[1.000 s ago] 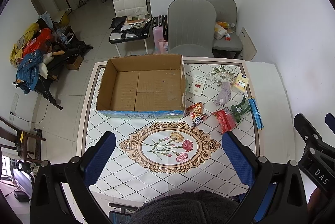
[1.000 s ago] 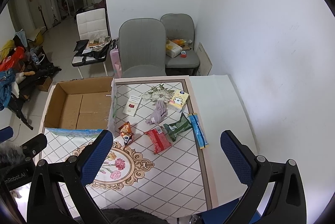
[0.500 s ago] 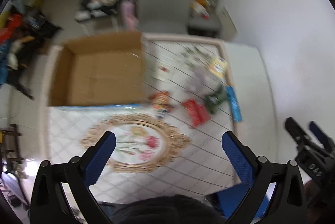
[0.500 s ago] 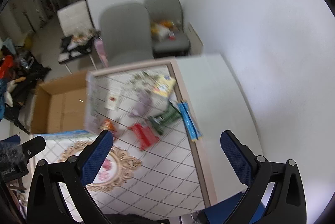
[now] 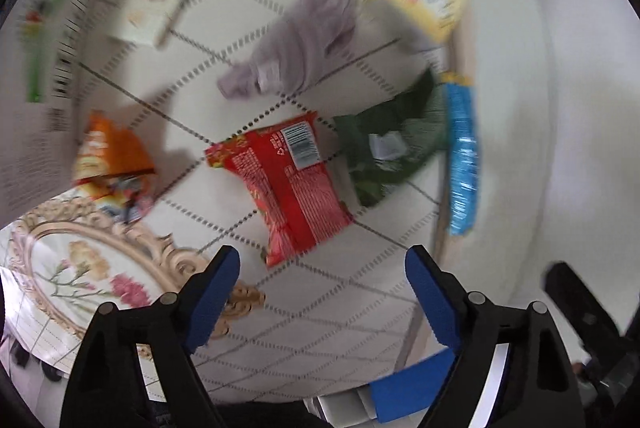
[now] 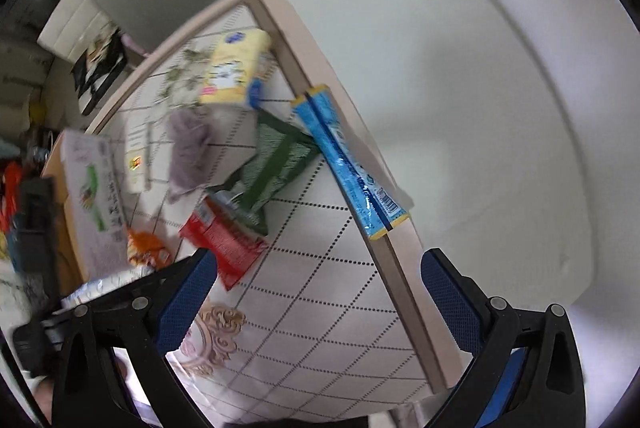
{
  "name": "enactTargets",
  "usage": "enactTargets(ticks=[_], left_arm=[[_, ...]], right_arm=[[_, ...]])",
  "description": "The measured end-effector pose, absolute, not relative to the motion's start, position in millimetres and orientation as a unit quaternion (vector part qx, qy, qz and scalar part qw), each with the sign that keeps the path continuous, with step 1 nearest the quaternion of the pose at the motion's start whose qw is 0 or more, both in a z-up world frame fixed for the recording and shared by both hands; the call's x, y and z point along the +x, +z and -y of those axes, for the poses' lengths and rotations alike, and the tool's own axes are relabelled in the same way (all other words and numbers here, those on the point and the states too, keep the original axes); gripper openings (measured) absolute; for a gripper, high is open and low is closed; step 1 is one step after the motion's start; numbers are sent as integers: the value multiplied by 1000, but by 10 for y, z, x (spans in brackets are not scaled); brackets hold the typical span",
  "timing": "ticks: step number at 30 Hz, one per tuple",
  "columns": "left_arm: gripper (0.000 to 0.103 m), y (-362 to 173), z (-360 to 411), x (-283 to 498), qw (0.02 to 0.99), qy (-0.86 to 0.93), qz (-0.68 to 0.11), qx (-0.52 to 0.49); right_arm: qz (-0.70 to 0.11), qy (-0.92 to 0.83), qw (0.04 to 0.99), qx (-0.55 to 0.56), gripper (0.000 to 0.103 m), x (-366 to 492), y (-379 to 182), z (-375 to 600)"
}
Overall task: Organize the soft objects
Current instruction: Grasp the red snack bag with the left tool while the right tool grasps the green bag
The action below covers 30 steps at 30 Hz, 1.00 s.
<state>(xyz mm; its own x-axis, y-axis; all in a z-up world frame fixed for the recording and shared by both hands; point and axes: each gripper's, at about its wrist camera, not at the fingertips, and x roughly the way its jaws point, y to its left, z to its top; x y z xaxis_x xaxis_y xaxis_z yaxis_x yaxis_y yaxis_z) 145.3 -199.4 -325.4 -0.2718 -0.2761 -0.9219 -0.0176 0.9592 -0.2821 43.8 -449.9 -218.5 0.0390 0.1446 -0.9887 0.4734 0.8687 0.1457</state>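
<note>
Motion blur softens the far items in both views; the cardboard box (image 6: 86,188) is cut off at the left. Left hand-held gripper (image 5: 322,282): jaws apart, empty, above the red packet (image 5: 288,184), whose long axis runs near-far. Right hand-held gripper (image 6: 320,292): jaws apart, empty. The blue packet (image 6: 348,164) lies along the right edge of the surface (image 6: 320,308), running diagonally near-right to far-left.

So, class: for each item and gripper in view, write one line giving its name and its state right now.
left gripper: open, empty
right gripper: open, empty
red packet: flat, back up
green packet: flat, crumpled
blue packet: flat on mat edge
purple cloth: bunched
orange packet: crumpled
yellow pack: lying flat
</note>
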Motion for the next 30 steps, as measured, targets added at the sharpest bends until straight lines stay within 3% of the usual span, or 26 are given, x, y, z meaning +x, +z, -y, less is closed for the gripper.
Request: enactTargets(ticks=[4, 5, 6, 9, 13, 15, 17, 20, 25, 30], left_arm=[[79, -3605, 2049, 1495, 582, -85, -804, -88], [69, -3639, 2050, 1498, 582, -82, -804, -87], [52, -3664, 2037, 1486, 583, -77, -805, -80], [44, -3605, 1970, 1410, 594, -88, -797, -62], [44, -3512, 1815, 1268, 611, -80, -787, -12], [46, -3505, 1725, 1230, 604, -83, -792, -29], [47, -3482, 1664, 1219, 596, -84, -797, -43], [48, -3462, 1610, 1194, 589, -87, -802, -55], [52, -3485, 1564, 1104, 591, -92, -799, -60], [47, -3534, 1577, 1008, 601, -95, -792, -44]], right_arm=[[-695, -111, 657, 270, 103, 589, -2527, 4523], [-698, -109, 652, 278, 103, 639, -2609, 4506], [-702, -105, 645, 283, 103, 692, -2686, 4471], [-715, -98, 623, 300, 103, 870, -2932, 4369], [-729, -92, 603, 312, 101, 1129, -3243, 4155], [-736, -90, 587, 324, 91, 1245, -3412, 4047], [-749, -93, 574, 317, 55, 1298, -3525, 3959], [-769, -88, 568, 280, 41, 1254, -3575, 3843], [-812, -60, 571, 107, 41, 1032, -3566, 3519], [-794, -72, 594, 107, 43, 957, -3607, 3396]])
